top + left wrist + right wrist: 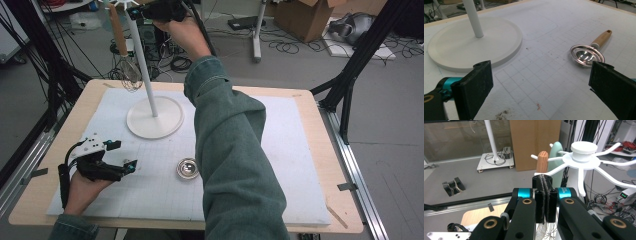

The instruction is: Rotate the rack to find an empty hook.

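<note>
A white hook stand [154,118] rises from its round base at the back of the mat. On one of its arms hangs a whisk [120,37] with a wooden handle [542,161]. My right gripper [136,12] is held high beside the stand's top [584,150]; its pads [545,195] are pressed together with nothing between them, just short of the whisk's handle. My left gripper [122,155] rests at the mat's front left, open and holding nothing [541,85]. A small metal ladle [187,168] with a wooden handle [602,38] lies on the mat to its right.
A white gridded mat [280,150] covers the wooden table [330,145]. The stand's base [474,42] lies close ahead of the left gripper. Black frame posts [350,75] stand at the table's sides. Cables and a cardboard box [305,17] are on the floor behind.
</note>
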A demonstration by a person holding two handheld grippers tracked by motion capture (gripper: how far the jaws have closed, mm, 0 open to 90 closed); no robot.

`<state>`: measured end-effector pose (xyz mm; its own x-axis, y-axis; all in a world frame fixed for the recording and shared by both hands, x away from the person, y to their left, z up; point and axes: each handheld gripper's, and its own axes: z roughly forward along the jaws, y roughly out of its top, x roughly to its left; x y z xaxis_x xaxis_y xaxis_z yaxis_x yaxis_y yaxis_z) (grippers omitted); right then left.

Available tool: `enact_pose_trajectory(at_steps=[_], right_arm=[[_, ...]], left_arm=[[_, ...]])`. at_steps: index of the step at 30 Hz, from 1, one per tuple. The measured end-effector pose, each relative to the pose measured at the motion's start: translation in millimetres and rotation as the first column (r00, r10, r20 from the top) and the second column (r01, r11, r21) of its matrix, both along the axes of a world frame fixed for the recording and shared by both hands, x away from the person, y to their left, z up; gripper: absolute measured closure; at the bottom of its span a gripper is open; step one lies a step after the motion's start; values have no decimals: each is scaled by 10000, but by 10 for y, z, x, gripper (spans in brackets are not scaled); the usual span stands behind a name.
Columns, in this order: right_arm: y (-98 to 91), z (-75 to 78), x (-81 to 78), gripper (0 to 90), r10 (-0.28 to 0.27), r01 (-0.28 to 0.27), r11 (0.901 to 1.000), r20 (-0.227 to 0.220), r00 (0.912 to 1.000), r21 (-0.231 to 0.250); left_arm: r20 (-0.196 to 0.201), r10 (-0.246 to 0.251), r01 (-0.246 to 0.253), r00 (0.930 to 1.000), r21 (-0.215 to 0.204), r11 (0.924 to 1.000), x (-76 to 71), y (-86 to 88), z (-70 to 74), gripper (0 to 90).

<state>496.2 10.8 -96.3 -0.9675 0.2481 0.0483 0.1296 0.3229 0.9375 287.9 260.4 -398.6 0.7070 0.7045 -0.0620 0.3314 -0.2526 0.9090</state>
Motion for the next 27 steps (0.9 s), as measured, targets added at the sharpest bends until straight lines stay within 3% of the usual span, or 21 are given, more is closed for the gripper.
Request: enact_pose_trajectory(at_steps=[20,25,27], right_arm=[[205,-15,-102,895,36,-32,9998,202,9998,-209],[139,-15,-179,892,249,-246,9997,329,9991,-97],[73,-29,-227,838,318,-315,9995,360,9988,-88]], left_arm=[[55,-83,83,10000,22,10000,-3,-15,10,59],[19,-46,46,10000,-27,10000,4,-5,7,59],[11,-70,70,10000,9,10000,8,-2,-1,59]])
